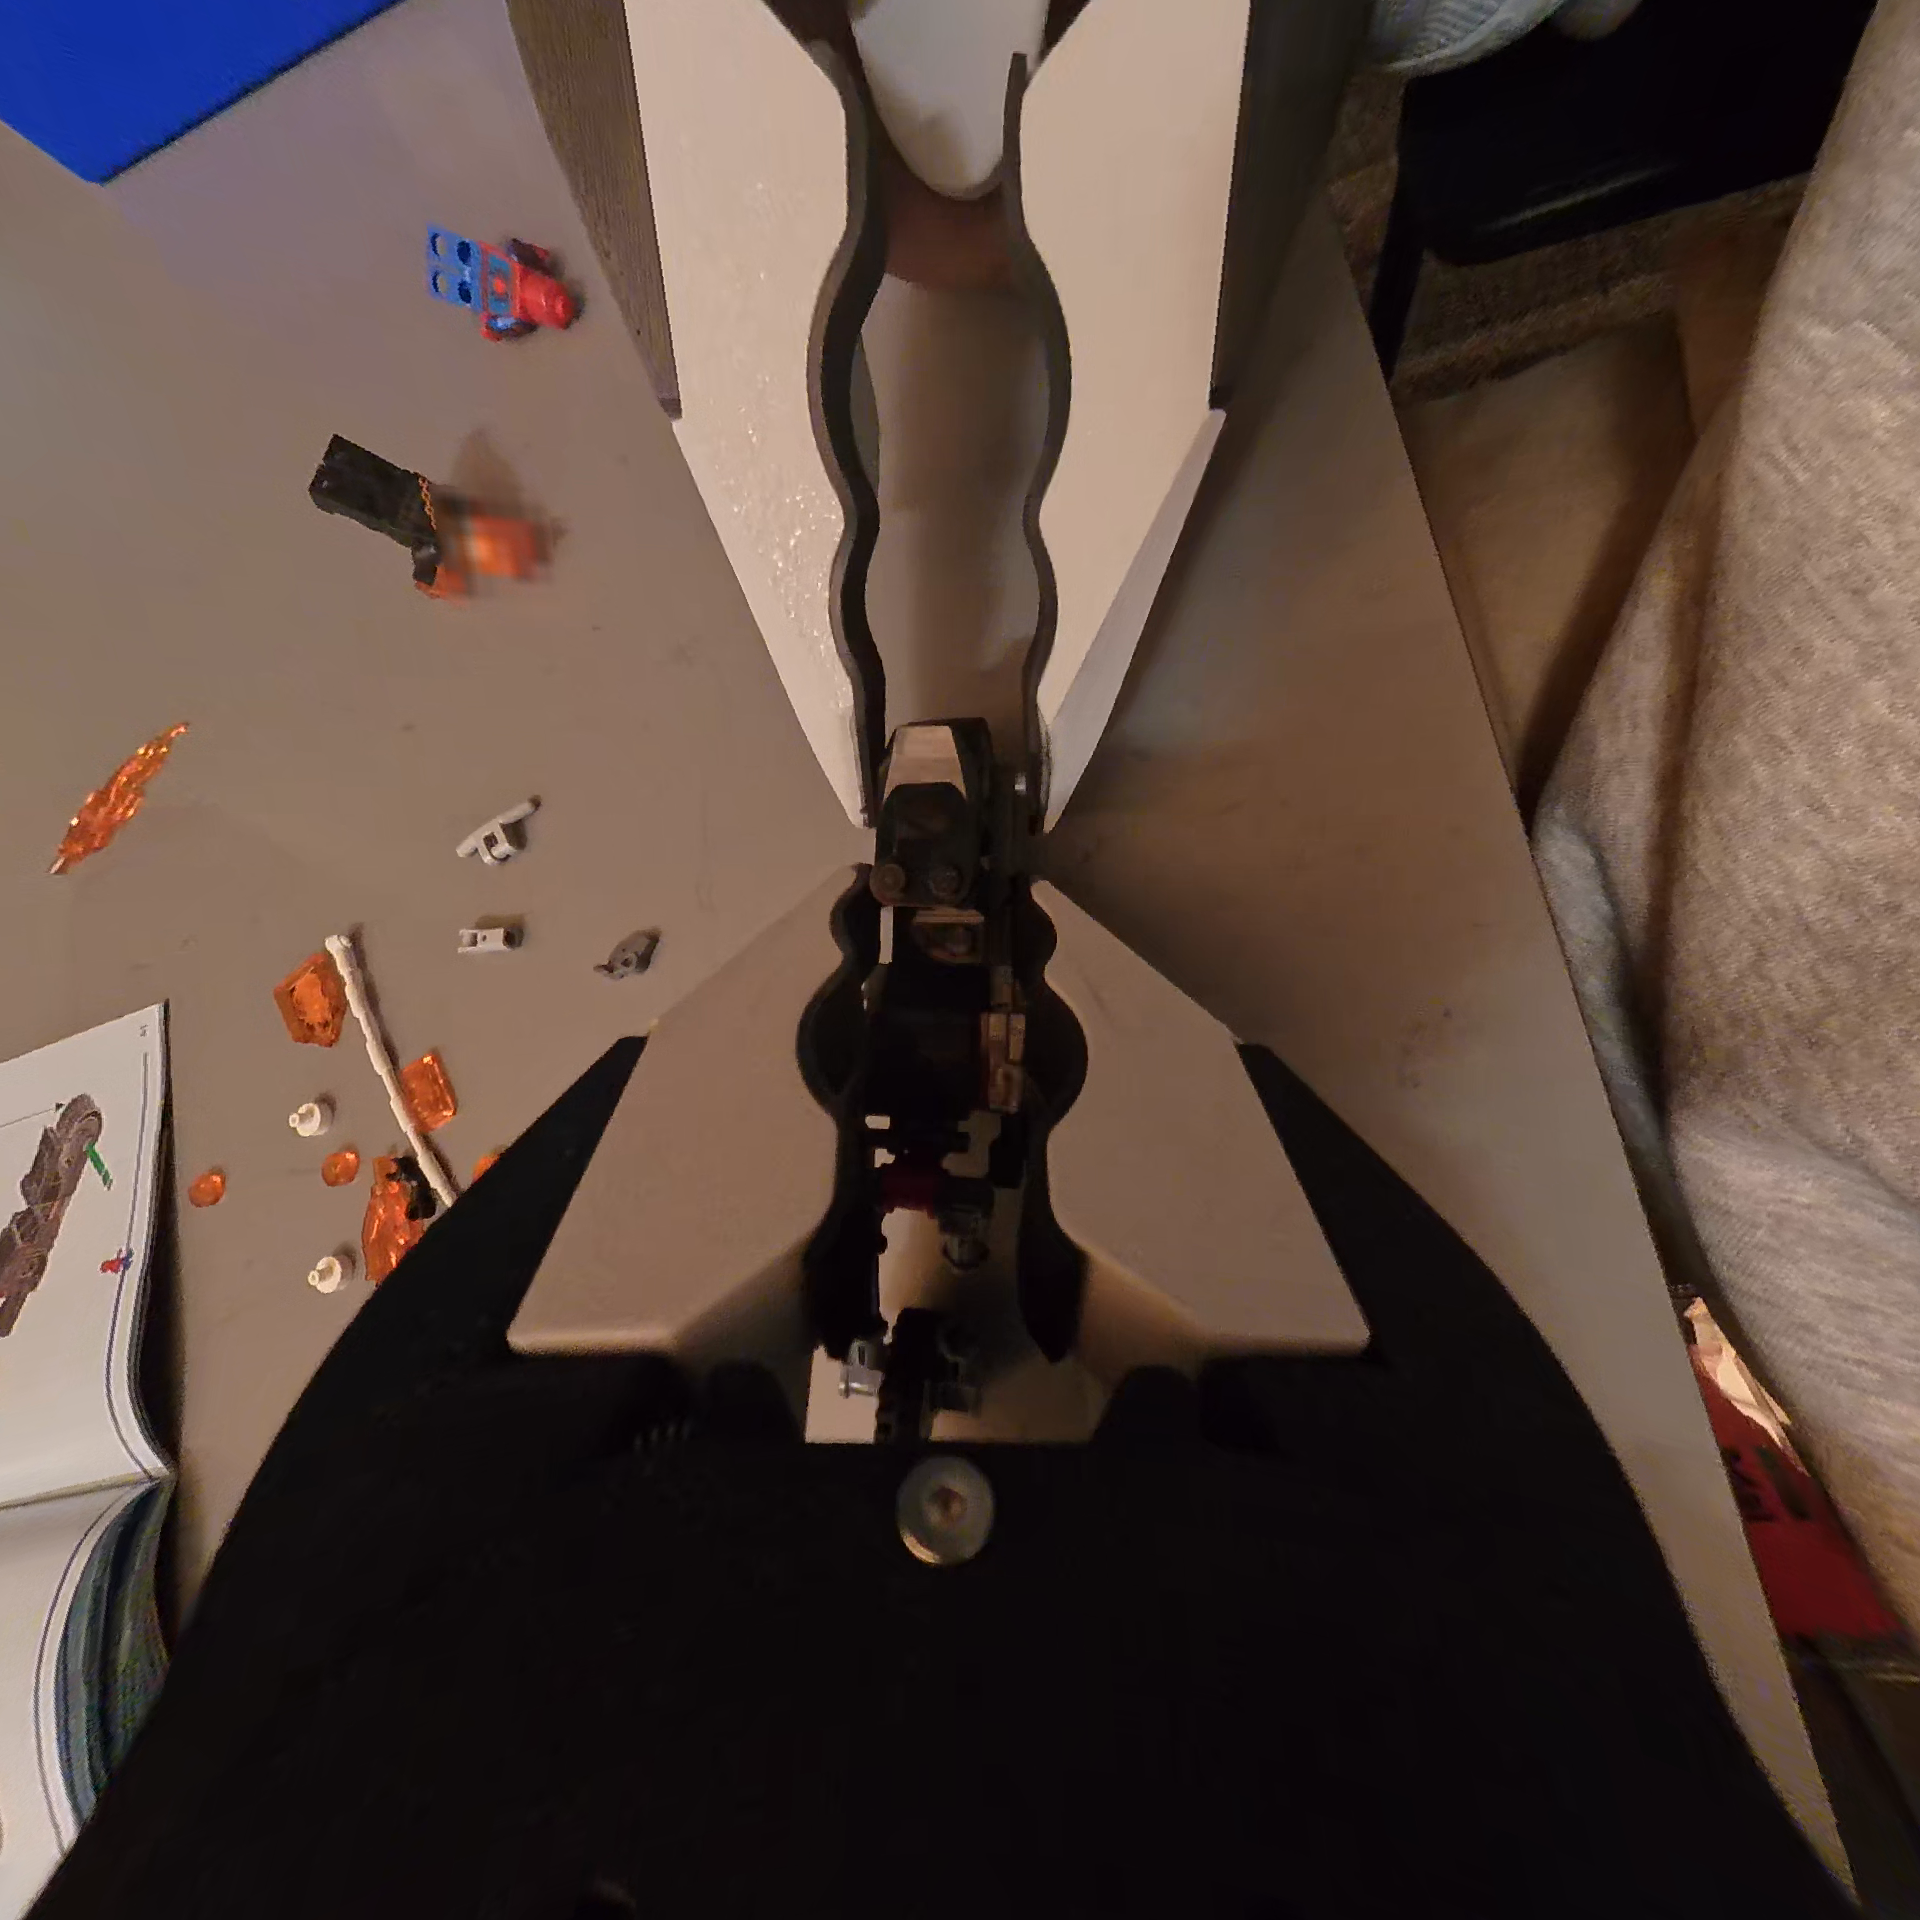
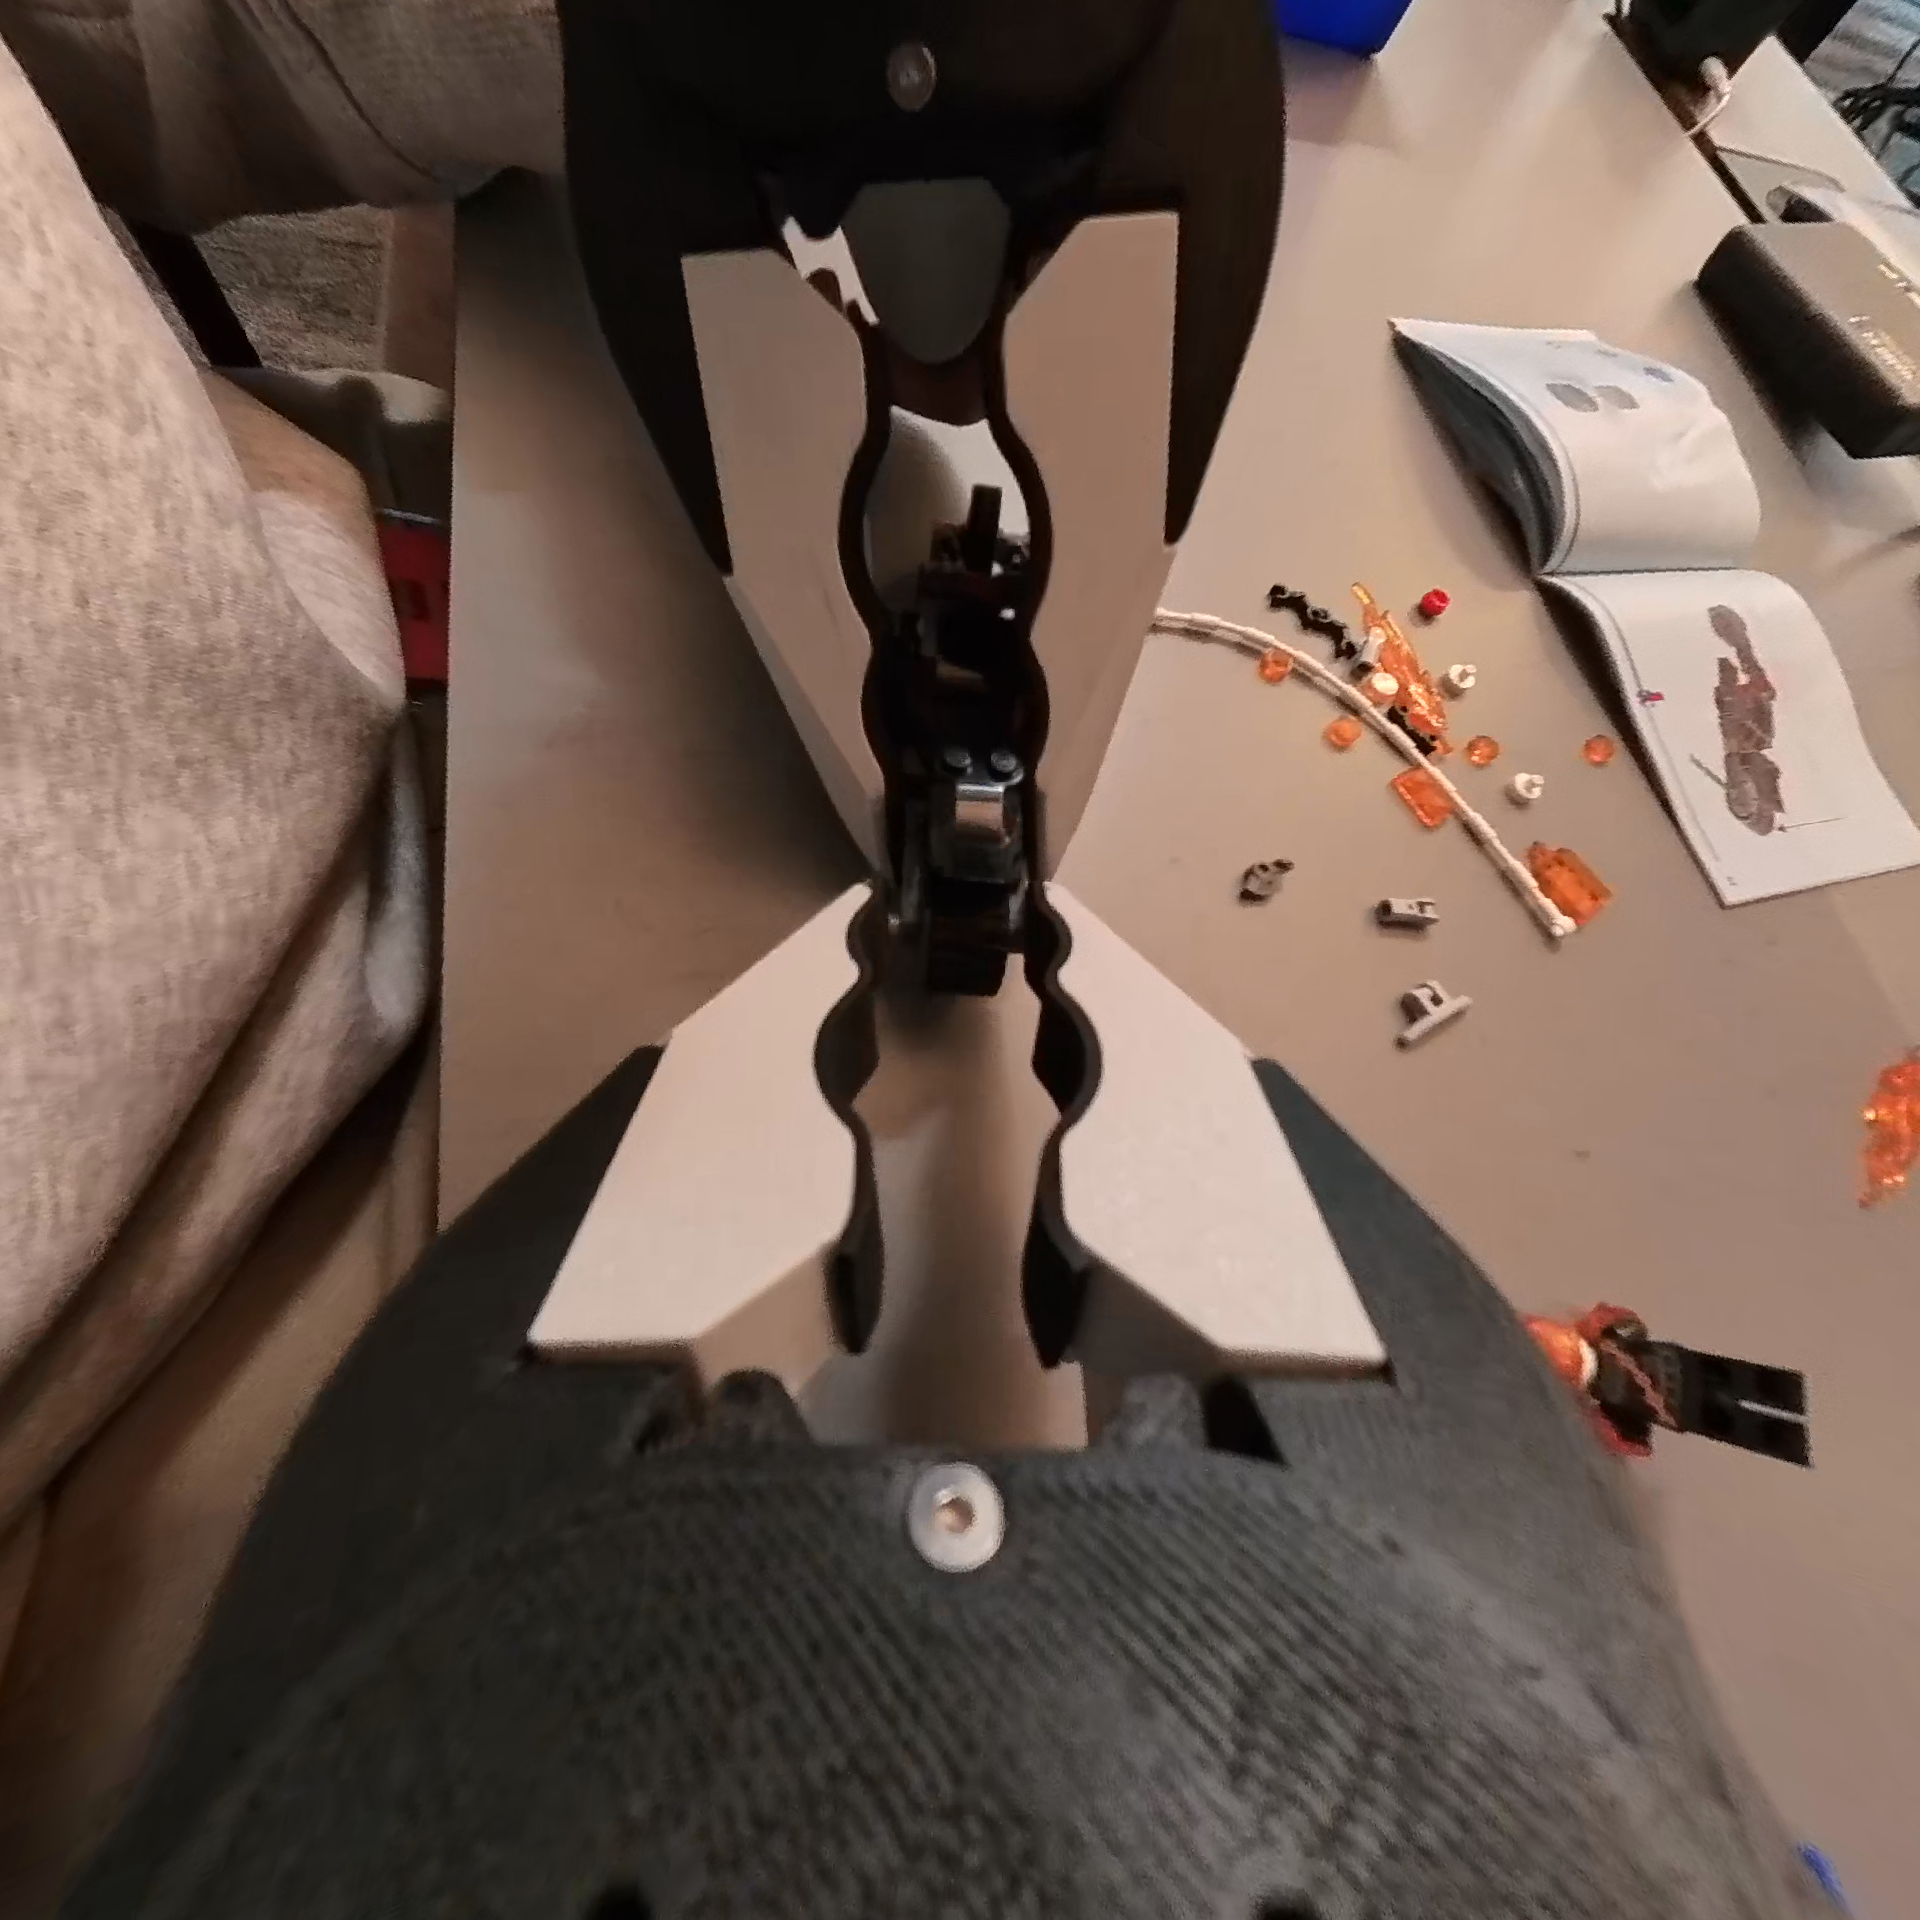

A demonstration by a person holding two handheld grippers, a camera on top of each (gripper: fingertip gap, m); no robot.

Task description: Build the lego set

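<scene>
Both grippers, left (image 1: 940, 883) and right (image 2: 951, 904), clamp 1 dark model (image 1: 935, 997), details murky, above grey table (image 1: 312, 675) beside sofa (image 2: 156, 623).

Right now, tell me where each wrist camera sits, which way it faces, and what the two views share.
Left wrist view: sits behind the left gripper, looking along its fingers over the grey table; the black lego vehicle build is clamped between them, the opposing gripper's fingers meeting it.
Right wrist view: sits behind the right gripper, facing the opposite way, closed on the same build's end.
Shared: the build, both grippers, the open instruction booklet, the orange translucent pieces, the white flexible rod.
</scene>
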